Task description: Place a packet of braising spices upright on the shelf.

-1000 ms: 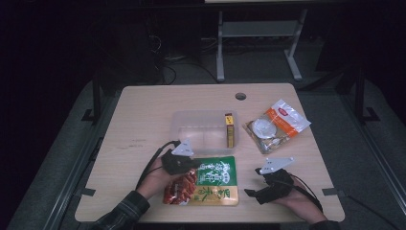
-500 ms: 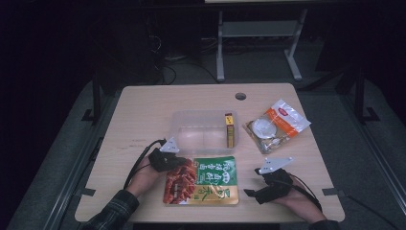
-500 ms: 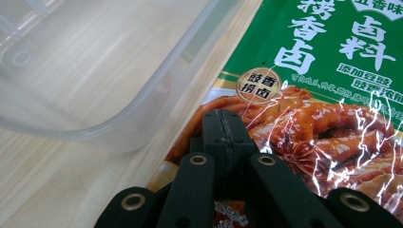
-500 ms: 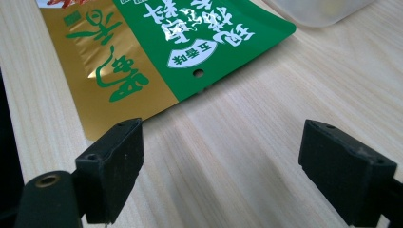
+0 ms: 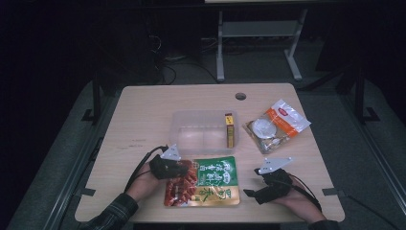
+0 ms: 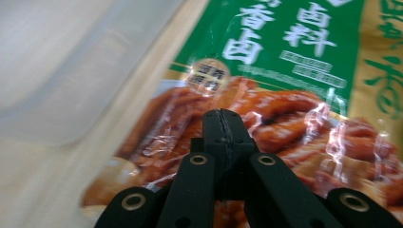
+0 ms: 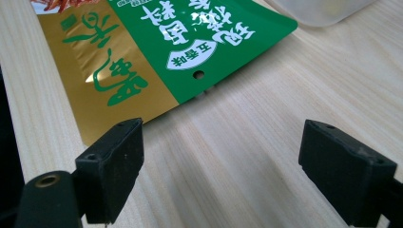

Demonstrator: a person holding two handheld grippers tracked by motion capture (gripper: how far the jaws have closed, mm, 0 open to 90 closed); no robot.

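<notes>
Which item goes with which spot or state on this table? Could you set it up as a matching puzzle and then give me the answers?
Things:
1. green and gold food pouch
2. clear plastic container
3. orange and clear snack bag
4. right gripper

Places or states:
A. far right of the table, beyond the right gripper
B. jaws wide apart, holding nothing
C. near table edge, between the two grippers
D. middle of the table, a slim yellow box at its right side

Pairs: 1-C, 2-D, 3-A, 4-B

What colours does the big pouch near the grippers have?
The pouch is green and gold with white writing and a picture of reddish-brown food; it shows best in the left gripper view.
</notes>
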